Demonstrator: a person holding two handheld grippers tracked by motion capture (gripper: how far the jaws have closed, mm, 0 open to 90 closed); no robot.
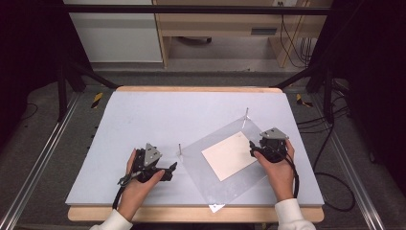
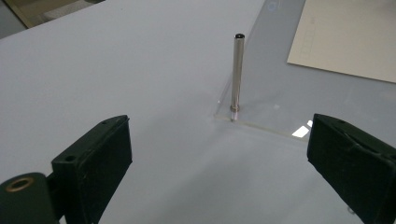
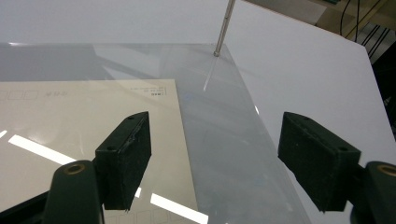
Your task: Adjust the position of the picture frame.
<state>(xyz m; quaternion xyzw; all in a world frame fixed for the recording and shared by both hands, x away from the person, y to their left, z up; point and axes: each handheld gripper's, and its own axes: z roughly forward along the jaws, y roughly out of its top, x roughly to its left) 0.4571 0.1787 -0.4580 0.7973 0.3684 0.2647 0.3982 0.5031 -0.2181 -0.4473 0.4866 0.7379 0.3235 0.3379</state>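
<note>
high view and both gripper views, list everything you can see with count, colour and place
table: one, pale grey top, wooden edge, centre
clear sheet: one, transparent, flat on the table's right half, turned at an angle
paper: one, cream, under or on the clear sheet, cannot tell which
metal posts: two, silver, upright at sheet corners, near one, far one
left gripper: one, black, open, facing the near post
right gripper: one, black, open, over the sheet's right edge
hands: two, left, right

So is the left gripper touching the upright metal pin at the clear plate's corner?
Apart. In the left gripper view the upright metal pin stands well ahead of the left gripper, whose open jaws have bare table between them.
</note>
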